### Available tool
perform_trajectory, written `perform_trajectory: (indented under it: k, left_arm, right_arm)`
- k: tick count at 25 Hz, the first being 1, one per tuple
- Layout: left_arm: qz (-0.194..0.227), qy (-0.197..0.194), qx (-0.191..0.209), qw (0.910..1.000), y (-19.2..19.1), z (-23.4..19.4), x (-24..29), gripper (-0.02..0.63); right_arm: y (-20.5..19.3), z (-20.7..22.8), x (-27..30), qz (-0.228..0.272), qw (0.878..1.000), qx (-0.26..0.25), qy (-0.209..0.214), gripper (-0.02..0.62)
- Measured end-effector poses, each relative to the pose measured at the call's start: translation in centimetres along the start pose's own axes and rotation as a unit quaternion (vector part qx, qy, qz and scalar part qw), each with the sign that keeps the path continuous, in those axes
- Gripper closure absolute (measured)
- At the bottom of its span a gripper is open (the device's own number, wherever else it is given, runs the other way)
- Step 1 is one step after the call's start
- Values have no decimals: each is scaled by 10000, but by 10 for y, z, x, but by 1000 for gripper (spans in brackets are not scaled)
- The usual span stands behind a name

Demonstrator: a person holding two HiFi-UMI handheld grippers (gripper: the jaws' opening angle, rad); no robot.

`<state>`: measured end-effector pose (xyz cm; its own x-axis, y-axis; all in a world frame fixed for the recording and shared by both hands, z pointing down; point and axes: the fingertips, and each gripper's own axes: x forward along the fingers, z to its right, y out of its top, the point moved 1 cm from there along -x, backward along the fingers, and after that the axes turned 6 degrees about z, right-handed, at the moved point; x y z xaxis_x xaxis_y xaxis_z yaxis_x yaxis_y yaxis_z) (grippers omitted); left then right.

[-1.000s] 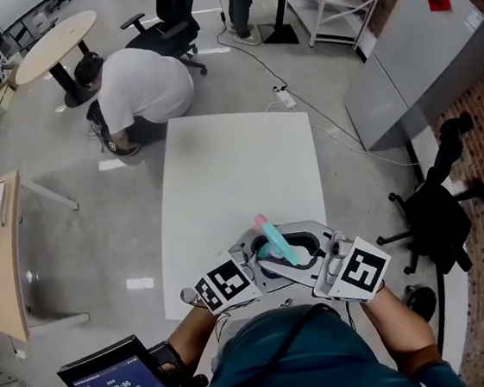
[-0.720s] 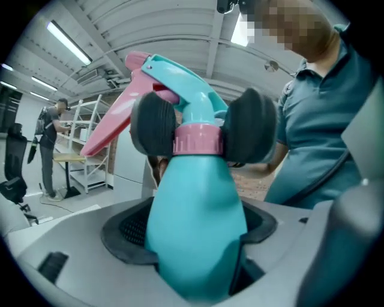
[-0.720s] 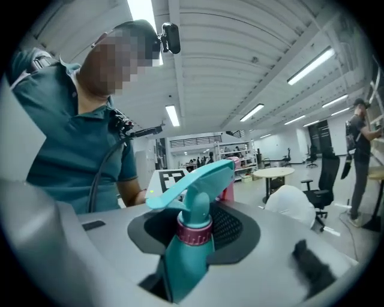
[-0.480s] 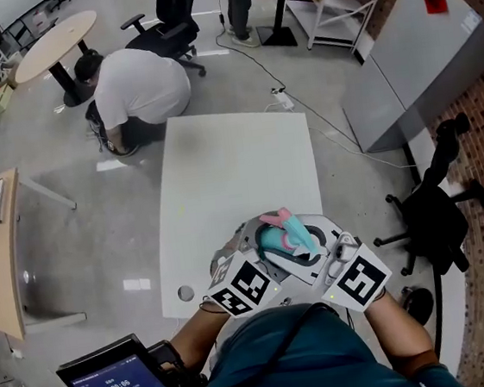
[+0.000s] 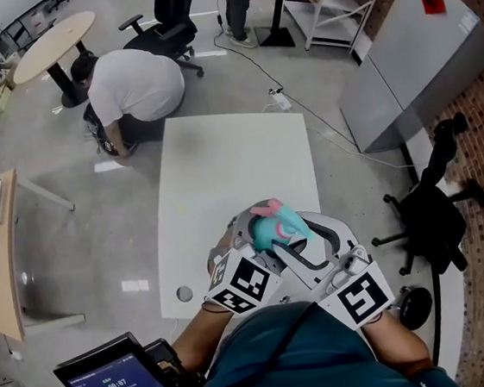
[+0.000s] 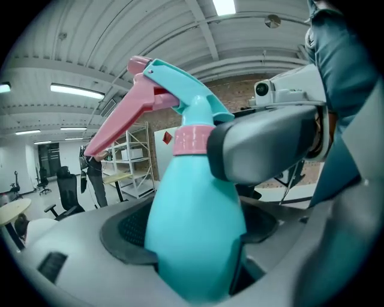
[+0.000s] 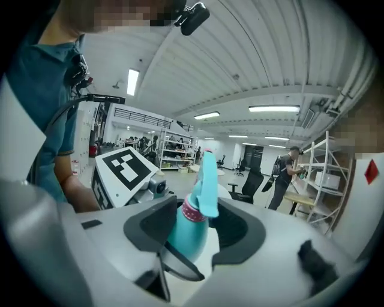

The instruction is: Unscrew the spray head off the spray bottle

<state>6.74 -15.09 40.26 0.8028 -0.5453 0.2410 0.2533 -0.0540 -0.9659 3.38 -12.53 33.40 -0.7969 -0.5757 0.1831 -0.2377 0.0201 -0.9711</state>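
Overall: unfinished, by the look.
Bottle (image 6: 192,222): held above worktop's (image 5: 231,172) 6 o'clock end, belly clamped in left gripper (image 6: 192,264) fingers.
Spray head (image 6: 156,90): on, collar (image 6: 192,139) seated, no gap visible.
Right gripper (image 7: 198,231): fingers opening around collar.
Remaining: probably more twisting, then lift-off.

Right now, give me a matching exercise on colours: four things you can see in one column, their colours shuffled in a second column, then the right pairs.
Things:
1. spray bottle body
2. trigger
3. table
4. office chair right of the table

Colours:
A. white
B. pink
C. black
D. teal

Pairs: 1-D, 2-B, 3-A, 4-C.
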Motion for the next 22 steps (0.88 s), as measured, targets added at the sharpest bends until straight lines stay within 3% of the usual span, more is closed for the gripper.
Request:
perform_trajectory:
  k: [4, 7, 13, 17, 20, 22]
  left_arm:
    - [104, -73, 57, 9999, 6, 4, -1, 219]
    - [179, -260, 87, 9995, 9, 9, -1, 221]
    - [528, -1022, -255, 9930, 21, 26, -7, 222]
    - [660, -1688, -366, 9828, 29, 42, -11, 225]
    - [764, -2385, -341, 9675, 35, 62, -18, 225]
    - [818, -2597, -434, 9612, 40, 69, -21, 225]
  right_arm:
    - [2, -1, -6, -80, 9985, 510, 162, 460]
    - [6, -1, -10, -34, 9981, 529, 300, 463]
    - [21, -10, -13, 224, 9953, 165, 925, 465]
    - [24, -18, -18, 284, 9886, -73, 1479, 465]
    - [20, -27, -33, 339, 9707, -123, 2377, 465]
    - [28, -27, -37, 634, 9592, 110, 2754, 465]
